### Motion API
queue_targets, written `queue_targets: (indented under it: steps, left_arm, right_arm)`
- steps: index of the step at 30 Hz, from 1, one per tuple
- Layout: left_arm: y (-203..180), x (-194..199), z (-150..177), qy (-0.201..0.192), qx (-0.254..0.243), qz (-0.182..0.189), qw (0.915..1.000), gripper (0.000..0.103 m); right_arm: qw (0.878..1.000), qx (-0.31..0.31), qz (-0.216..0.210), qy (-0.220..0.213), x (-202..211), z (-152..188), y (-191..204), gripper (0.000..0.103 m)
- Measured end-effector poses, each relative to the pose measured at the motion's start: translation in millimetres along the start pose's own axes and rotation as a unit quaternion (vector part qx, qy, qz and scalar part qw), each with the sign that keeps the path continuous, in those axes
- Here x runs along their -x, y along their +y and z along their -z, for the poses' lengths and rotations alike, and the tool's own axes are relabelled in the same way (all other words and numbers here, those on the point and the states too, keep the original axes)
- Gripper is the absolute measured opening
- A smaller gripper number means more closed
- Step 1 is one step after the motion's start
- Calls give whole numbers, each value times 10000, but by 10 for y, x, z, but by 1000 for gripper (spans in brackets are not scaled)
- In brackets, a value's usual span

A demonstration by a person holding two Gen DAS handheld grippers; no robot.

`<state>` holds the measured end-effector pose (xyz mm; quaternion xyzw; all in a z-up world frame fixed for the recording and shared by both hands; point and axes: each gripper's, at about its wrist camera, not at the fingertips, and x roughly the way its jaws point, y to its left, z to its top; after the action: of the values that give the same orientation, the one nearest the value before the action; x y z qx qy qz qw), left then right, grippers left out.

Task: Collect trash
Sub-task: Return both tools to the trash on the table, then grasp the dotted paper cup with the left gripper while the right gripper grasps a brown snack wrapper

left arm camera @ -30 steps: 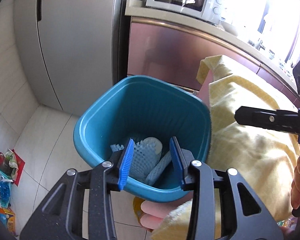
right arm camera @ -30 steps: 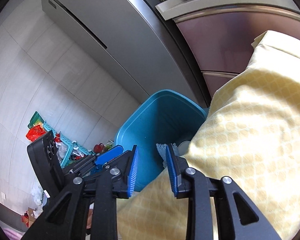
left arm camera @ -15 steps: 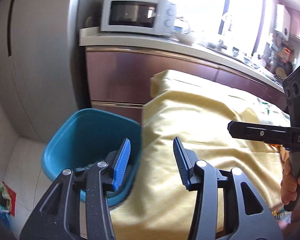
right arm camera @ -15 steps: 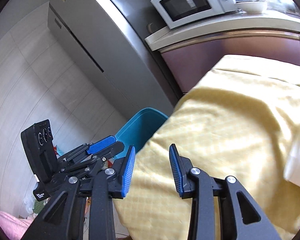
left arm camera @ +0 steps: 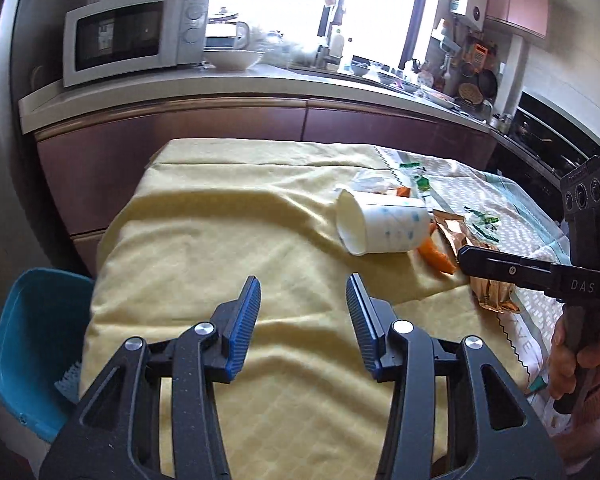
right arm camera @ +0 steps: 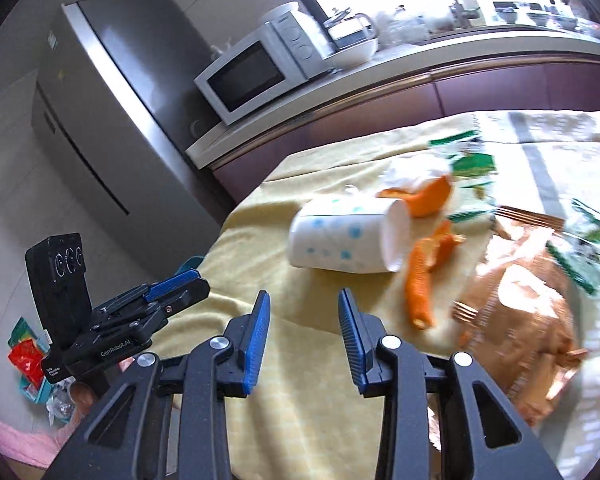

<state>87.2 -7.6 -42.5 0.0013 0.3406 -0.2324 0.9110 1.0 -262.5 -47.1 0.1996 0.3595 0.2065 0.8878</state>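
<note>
Both grippers empty, jaws apart: left gripper (left arm camera: 302, 316), right gripper (right arm camera: 303, 330). Trash lies on the yellow-clothed bench (left arm camera: 228, 240): tipped paper cup (right arm camera: 348, 236), orange peel (right arm camera: 418, 284), copper wrapper (right arm camera: 520, 304). Advice: take the cup across its wall. Teal bin (left arm camera: 24, 344) sits beside the bench; contents mostly hidden.

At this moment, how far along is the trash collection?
Some trash already lies in the blue bin. Both grippers, left and right, carry nothing, jaws apart. Left on the table: the tipped paper cup, orange peels and a copper wrapper.
</note>
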Motion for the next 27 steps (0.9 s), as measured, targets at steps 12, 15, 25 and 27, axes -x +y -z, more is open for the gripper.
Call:
queue_targets:
  steps: [12, 15, 25, 27]
  left_arm:
    - [-358, -554, -371, 172, -418, 132, 9989, 51]
    - [-373, -665, -427, 265, -485, 112, 9984, 55]
    - [-482, -888, -466, 490, -549, 322, 9968, 54]
    - [-493, -908, -462, 523, -552, 375, 9964, 50]
  right_arm:
    - [9913, -966, 796, -415, 674, 266, -861, 43]
    - [9896, -1178, 763, -302, 659, 345, -963, 50]
    - [9898, -1280, 570, -277, 466, 390, -936, 54]
    - [9902, -1240, 576, -289, 442, 390, -910, 53]
